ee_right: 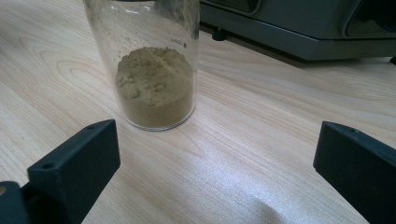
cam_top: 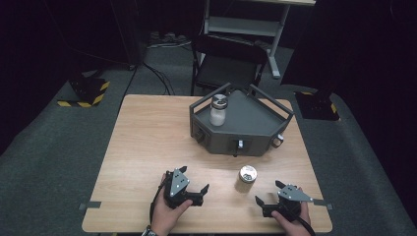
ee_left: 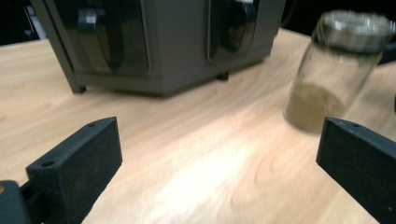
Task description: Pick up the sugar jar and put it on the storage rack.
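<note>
A glass jar [cam_top: 246, 180] with a metal lid and brown powder stands on the wooden table [cam_top: 147, 142] near the front, between my two grippers. My left gripper [cam_top: 194, 188] rests to its left, open, with the jar [ee_left: 334, 70] ahead and to the right of its jaws. My right gripper [cam_top: 268, 192] sits to the jar's right, open, with the jar [ee_right: 152, 60] just beyond its left jaw. A second jar [cam_top: 218, 110] with white powder stands on the grey angular rack [cam_top: 255, 123] farther back.
The grey rack [ee_left: 154, 42] has raised rails and dark openings in its front faces. A black chair [cam_top: 226, 61] stands behind the table. Yellow-black striped bases [cam_top: 83, 93] sit on the floor to either side.
</note>
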A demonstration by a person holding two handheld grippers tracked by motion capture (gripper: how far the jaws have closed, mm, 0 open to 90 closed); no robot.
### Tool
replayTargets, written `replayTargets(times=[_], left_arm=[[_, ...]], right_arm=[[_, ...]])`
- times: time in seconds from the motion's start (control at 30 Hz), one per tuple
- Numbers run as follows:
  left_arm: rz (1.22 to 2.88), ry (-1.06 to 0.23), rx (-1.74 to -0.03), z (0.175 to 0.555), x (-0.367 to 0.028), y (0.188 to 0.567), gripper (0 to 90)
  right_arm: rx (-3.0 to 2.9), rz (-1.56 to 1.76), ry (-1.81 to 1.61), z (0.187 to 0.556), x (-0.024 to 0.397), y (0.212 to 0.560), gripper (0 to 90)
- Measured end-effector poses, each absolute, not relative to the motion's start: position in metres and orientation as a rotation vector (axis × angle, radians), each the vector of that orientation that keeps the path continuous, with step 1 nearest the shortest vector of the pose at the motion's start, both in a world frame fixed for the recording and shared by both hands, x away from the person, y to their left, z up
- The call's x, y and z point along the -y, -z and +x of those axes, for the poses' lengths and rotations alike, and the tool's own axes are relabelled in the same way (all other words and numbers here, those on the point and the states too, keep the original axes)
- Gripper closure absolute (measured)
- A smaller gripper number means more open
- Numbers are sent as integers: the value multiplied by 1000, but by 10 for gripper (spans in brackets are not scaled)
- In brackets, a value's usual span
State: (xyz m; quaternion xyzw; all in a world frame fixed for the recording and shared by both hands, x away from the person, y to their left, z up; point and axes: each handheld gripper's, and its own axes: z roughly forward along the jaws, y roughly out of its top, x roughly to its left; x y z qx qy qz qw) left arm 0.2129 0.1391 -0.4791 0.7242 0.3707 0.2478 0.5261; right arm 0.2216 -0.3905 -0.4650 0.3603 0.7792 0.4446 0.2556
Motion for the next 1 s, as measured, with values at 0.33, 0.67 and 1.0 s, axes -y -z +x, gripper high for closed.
replayTargets(times=[0.33,0.67,1.0], left_arm=[[1806,-633,-898,199,-141,489,9],[1906,-662,-883,202,-132,480,10],[1903,-663,-872,201,-133,480,10]], right_arm=[[-2114,987,-1197,221,389,464,5],[-2107,989,-1189,220,386,465,5],[-2097,1006,-1193,219,386,465,3]])
